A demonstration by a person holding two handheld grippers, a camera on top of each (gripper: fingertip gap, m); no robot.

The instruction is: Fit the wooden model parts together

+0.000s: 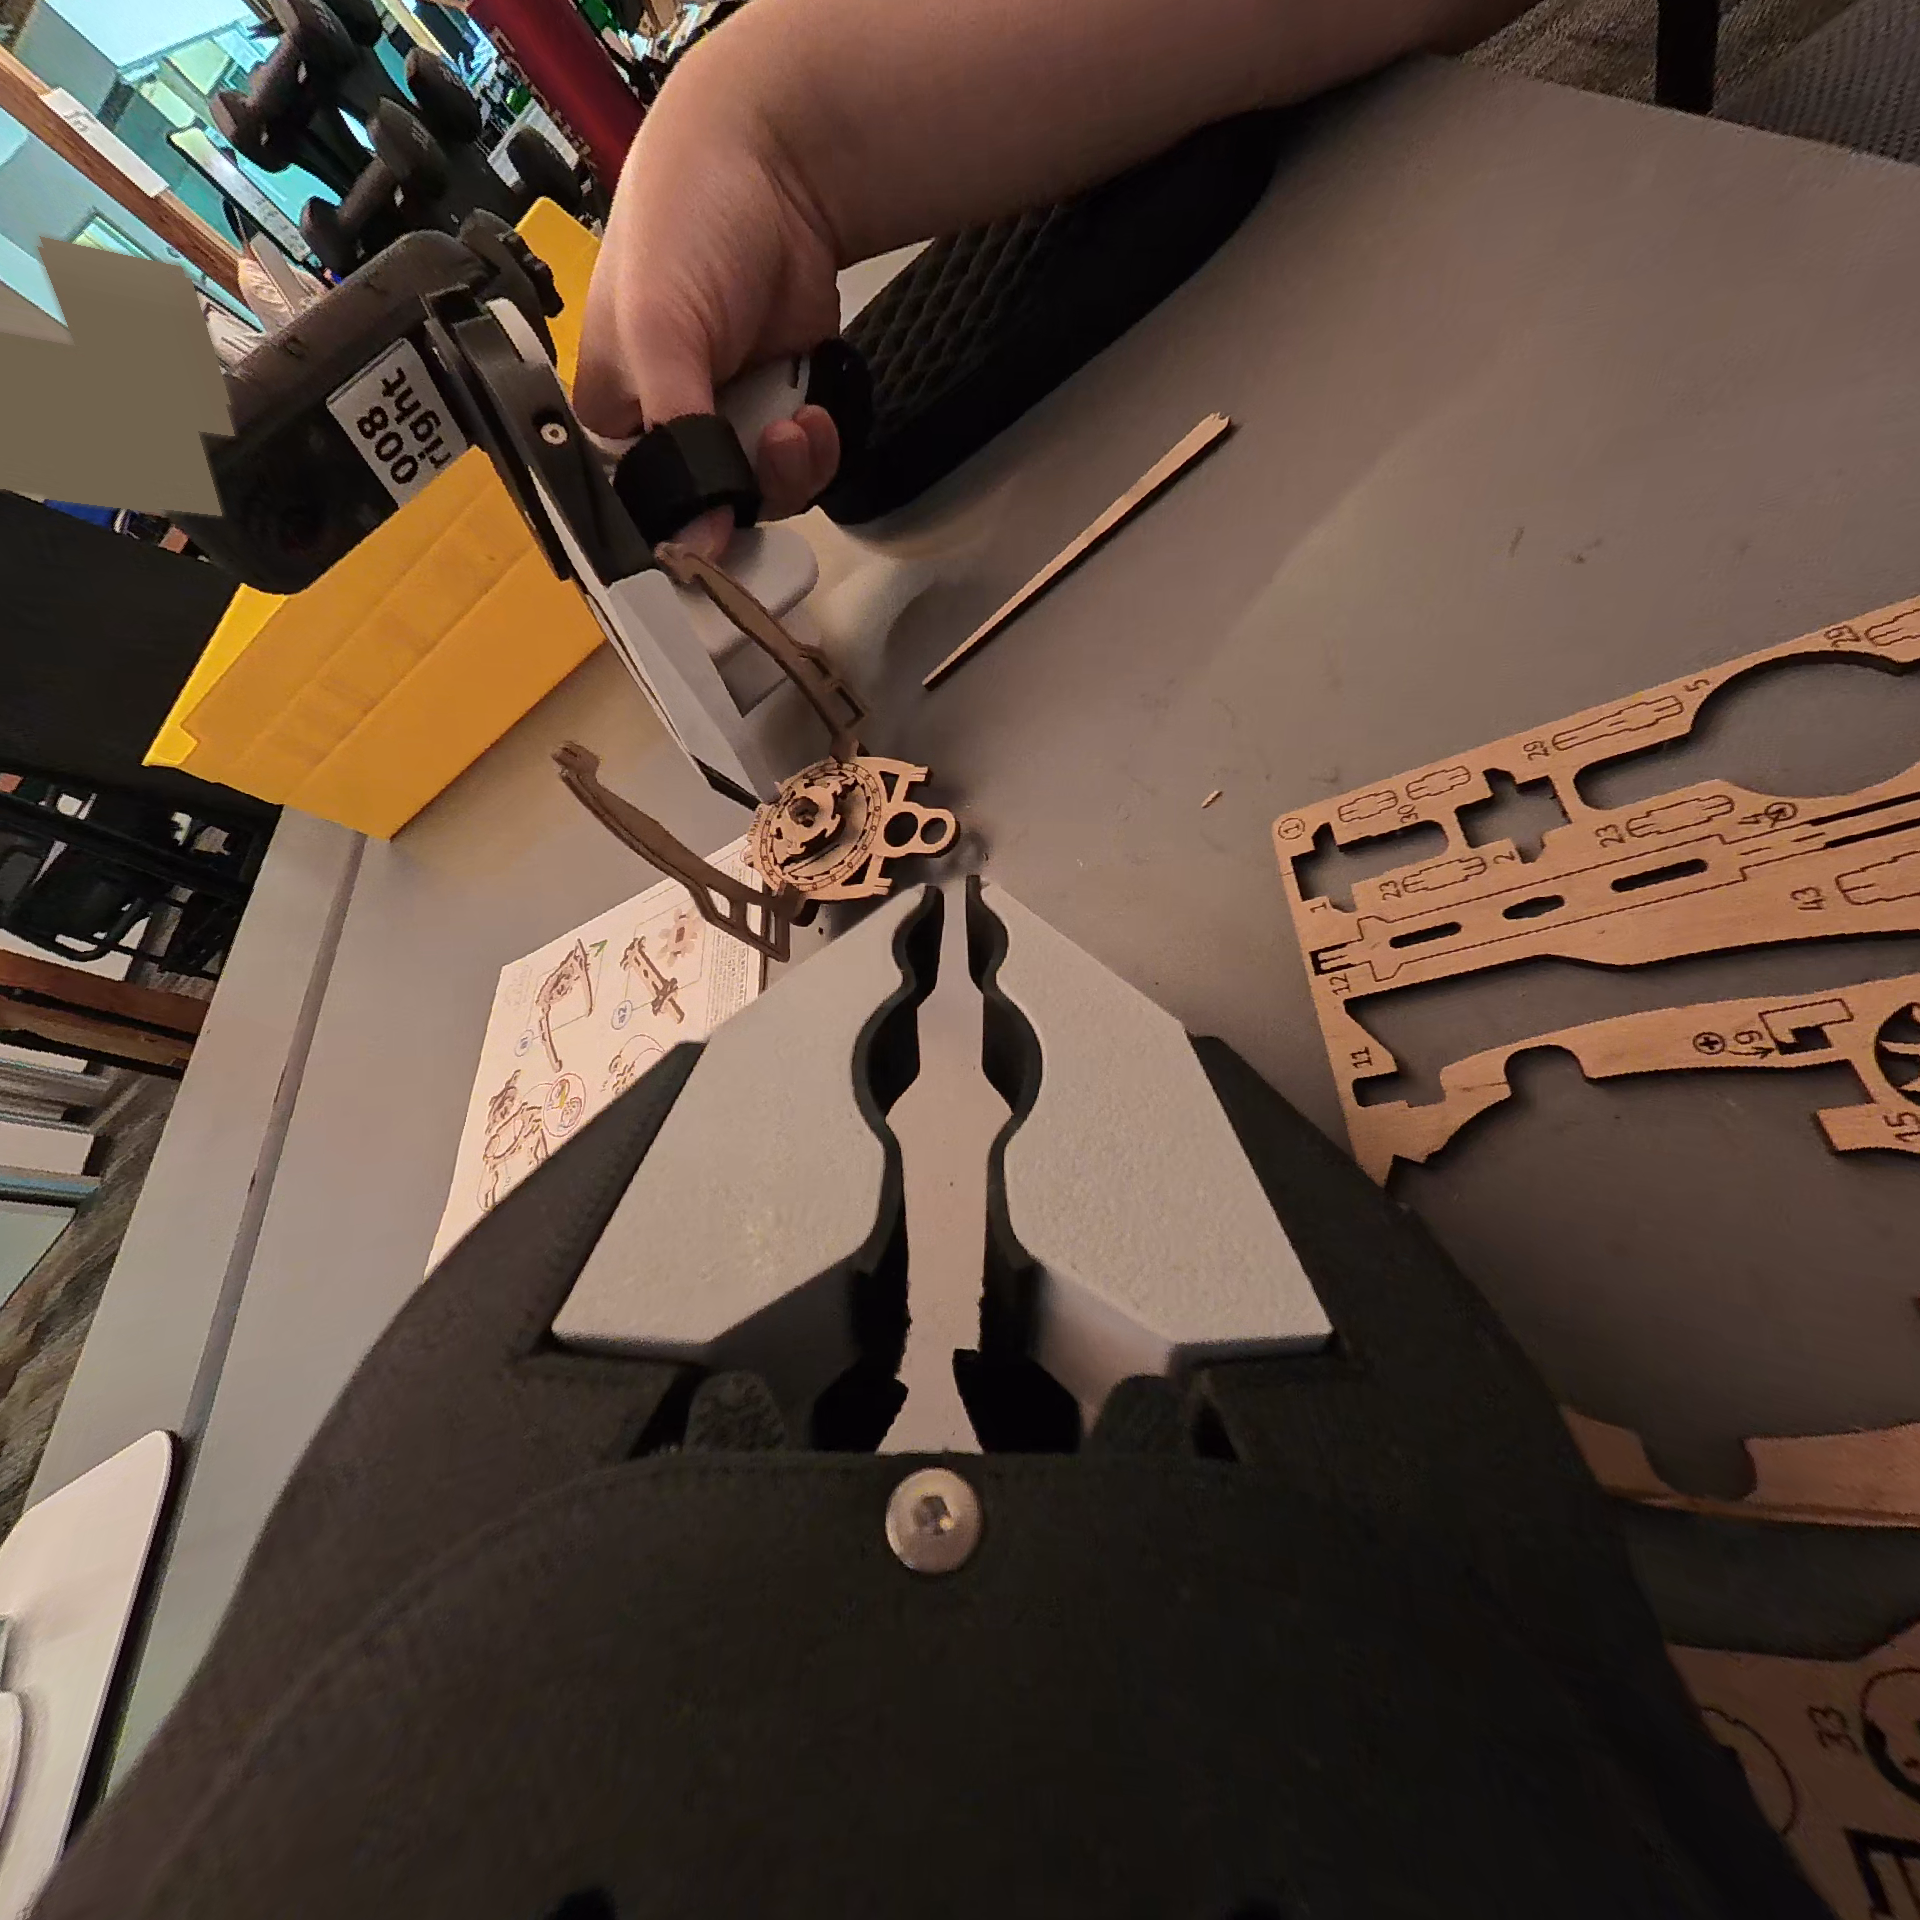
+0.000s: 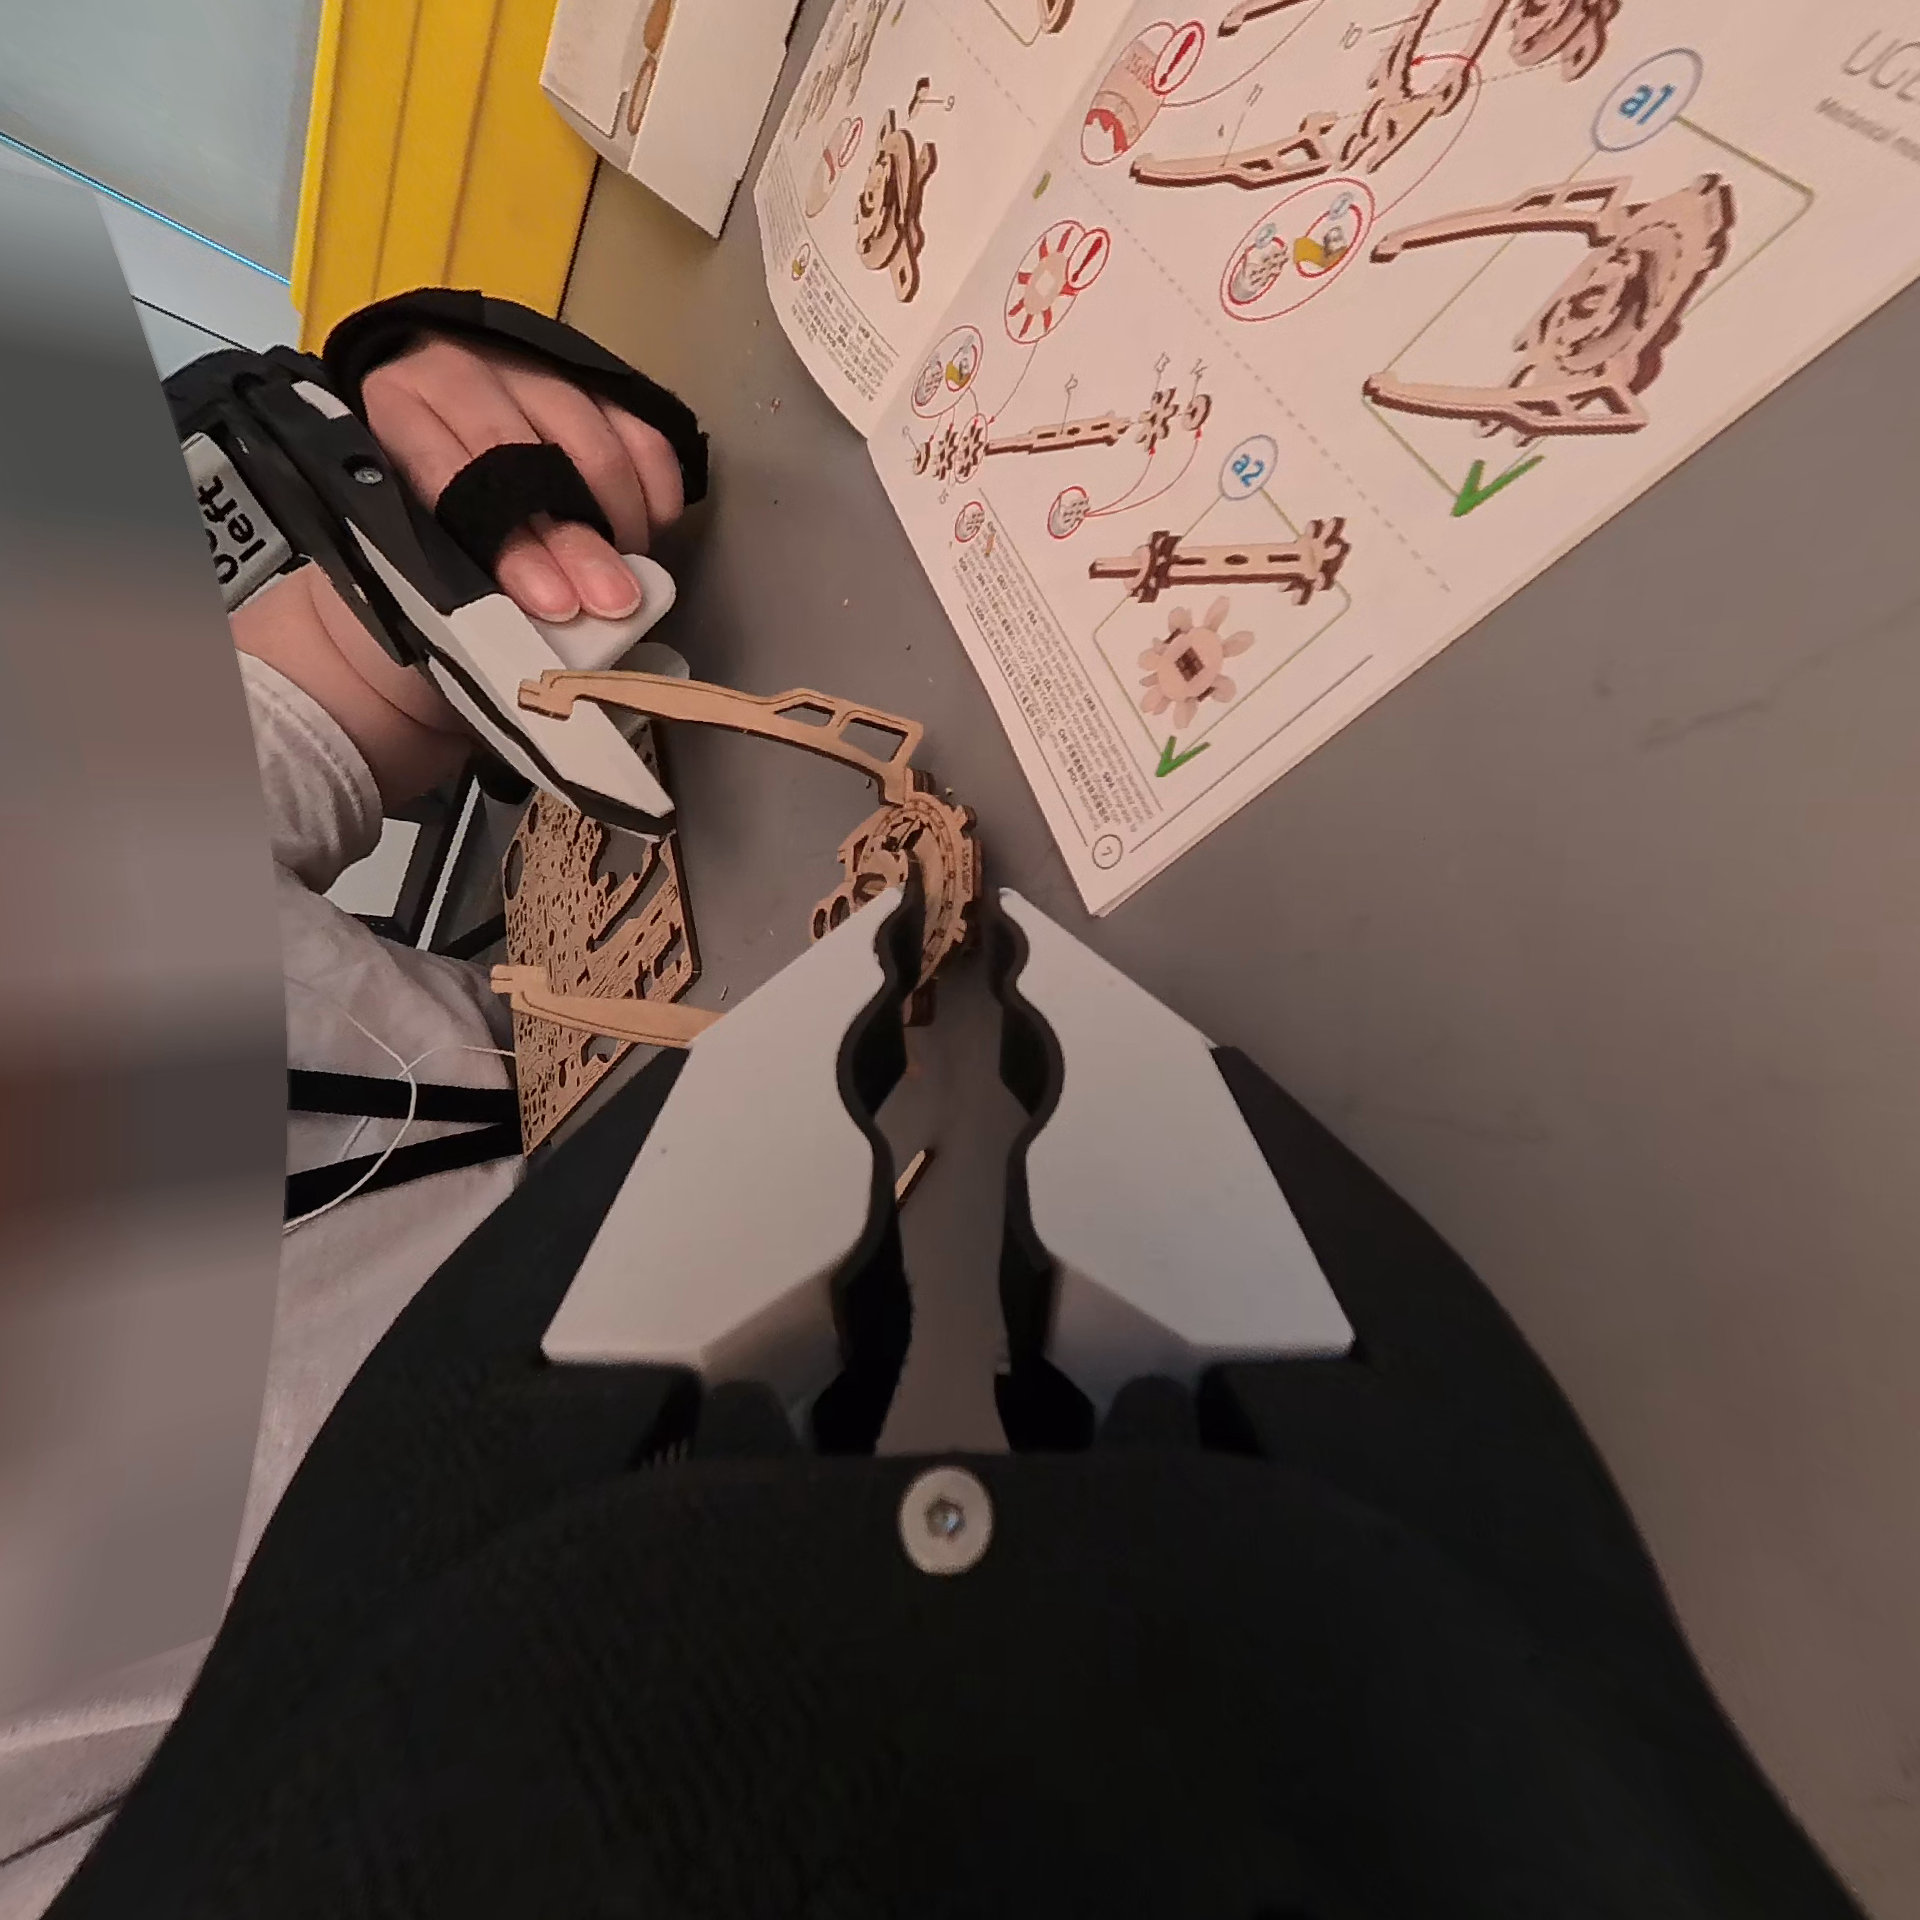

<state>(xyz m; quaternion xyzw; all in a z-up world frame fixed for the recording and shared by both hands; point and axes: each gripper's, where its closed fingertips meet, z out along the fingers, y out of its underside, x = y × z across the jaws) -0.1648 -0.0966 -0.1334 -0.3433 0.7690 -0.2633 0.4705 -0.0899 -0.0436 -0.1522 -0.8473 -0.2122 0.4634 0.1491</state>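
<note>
The right gripper pinches the round hub of the wooden model just beside the instruction sheet, left gripper nearly closed and empty alongside — light, brittle-looking plywood, so grip the hub, not the thin arms.

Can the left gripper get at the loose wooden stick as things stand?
Probably not directly: the wooden stick lies beyond the wooden model and the right gripper holding it; the left gripper, nearly shut, would have to go around.

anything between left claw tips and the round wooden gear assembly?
Nothing: only bare grey table separates left claw from round wooden gear assembly, per left wrist view.
</note>
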